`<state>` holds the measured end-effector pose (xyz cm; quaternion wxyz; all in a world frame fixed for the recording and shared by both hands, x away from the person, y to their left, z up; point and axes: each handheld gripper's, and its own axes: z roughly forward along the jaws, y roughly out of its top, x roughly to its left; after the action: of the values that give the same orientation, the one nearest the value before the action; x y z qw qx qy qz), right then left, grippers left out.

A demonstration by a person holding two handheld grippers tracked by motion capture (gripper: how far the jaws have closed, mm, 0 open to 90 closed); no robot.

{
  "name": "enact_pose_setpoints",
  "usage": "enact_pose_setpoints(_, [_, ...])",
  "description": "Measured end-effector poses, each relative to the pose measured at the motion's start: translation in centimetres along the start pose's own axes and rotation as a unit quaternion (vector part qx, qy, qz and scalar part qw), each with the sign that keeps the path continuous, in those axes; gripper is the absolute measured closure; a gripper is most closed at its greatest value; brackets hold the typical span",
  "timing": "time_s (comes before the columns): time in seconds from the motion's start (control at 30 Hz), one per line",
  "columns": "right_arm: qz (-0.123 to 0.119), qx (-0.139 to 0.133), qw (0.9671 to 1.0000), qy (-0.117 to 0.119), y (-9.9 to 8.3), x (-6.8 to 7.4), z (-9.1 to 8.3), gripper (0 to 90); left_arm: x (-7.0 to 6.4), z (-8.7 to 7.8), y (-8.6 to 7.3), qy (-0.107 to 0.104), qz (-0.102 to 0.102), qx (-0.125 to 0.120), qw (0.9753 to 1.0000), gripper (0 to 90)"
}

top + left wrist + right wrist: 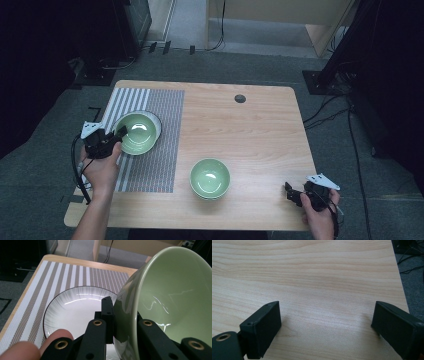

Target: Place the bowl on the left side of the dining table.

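Green glazed ceramic is what the left gripper (116, 136) has hold of: a bowl (137, 132) pinched by its rim, one jaw inside the wall and one outside, as the left gripper view shows plainly. The bowl (172, 302) sits tilted there, its mouth turned toward the camera, which suits a rim grip; a hold on one edge lets the far side swing, so it hangs at an angle rather than level. Directly under it lies a white plate (75, 312) with a dark rim, and the bowl appears lifted just off it or tipped on its near edge; I cannot tell whether its foot touches the plate. The plate rests on a striped mat (150, 145) at the left of the tabletop (250, 125), so my reading is that the bowl is being set onto the plate as a place setting, or taken from it.

A second bowl (210, 178), same green, stands upright on bare wood near the front middle of the tabletop, well apart from the mat. It looks to be the next piece to handle, or one already set aside.

At the front right corner the right gripper (295, 195) idles, jaws spread wide with nothing between them; the right gripper view looks along them over plain wood grain. Held low and off to the side, it keeps out of the left hand's (102, 167) way while staying near the second bowl.
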<state>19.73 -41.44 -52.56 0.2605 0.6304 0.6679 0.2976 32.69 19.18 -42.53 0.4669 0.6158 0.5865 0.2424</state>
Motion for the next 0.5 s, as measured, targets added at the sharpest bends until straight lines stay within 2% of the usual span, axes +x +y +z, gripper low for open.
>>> enact_pose_setpoints(0.27, [0.001, 0.001, 1.0000, 0.000, 0.0, 0.0, 0.0, 8.2, 0.8, 0.8, 0.0, 0.006, -0.006, 0.004, 1.0000, 82.6])
enact_pose_setpoints(0.5, [0.000, 0.001, 1.0000, 0.001, 0.0, 0.0, 0.0, 8.2, 1.7, 1.6, 0.1, 0.014, -0.022, 0.009, 0.9996, 82.6])
